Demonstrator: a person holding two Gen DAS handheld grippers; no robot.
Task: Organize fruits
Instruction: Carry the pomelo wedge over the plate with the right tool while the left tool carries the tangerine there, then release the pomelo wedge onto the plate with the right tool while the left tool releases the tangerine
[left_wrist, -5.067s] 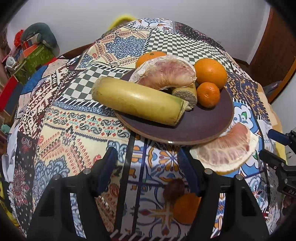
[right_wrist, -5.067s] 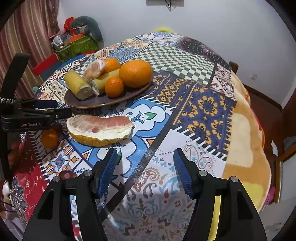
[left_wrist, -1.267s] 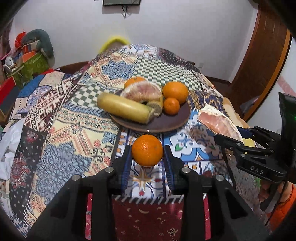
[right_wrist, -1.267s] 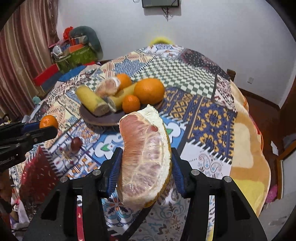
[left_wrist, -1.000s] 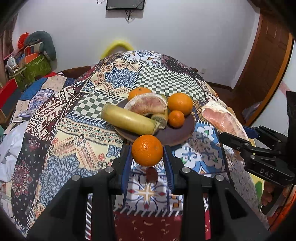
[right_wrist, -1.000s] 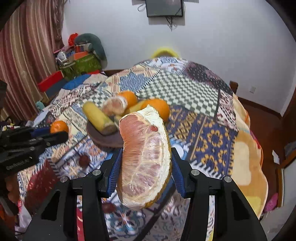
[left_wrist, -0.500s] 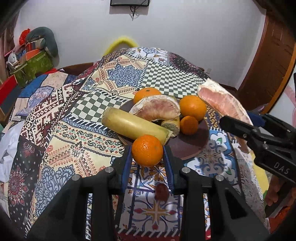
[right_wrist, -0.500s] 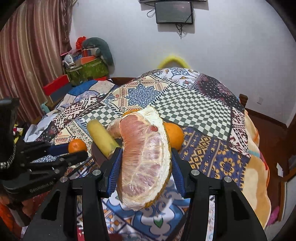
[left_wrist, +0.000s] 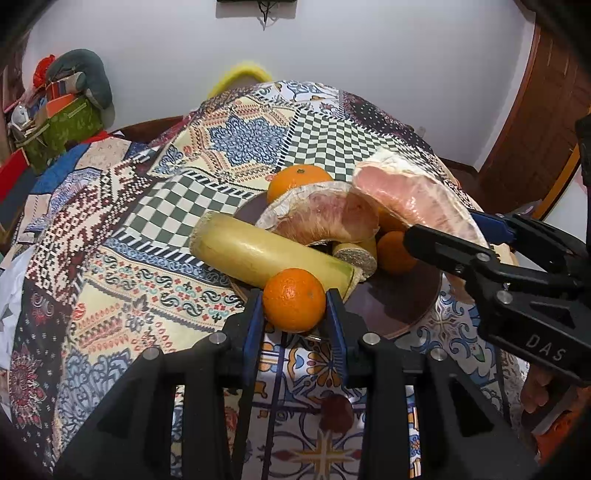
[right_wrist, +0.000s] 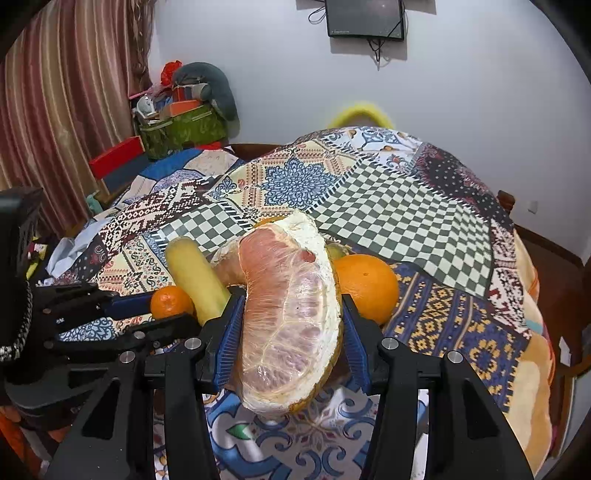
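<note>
From the left wrist: the left tool (left_wrist: 294, 300) is clamped on a small orange (left_wrist: 294, 300), held at the near rim of a brown plate (left_wrist: 399, 306) on the patchwork-covered desk (left_wrist: 147, 258). The plate carries a yellow stalk (left_wrist: 266, 254), a pomelo segment (left_wrist: 325, 218) and more oranges.

From the right wrist: the right tool (right_wrist: 290, 328) grips a pomelo wedge (right_wrist: 290, 314), raised just before the plate's fruit; a large orange (right_wrist: 365, 288) sits just behind it.
</note>
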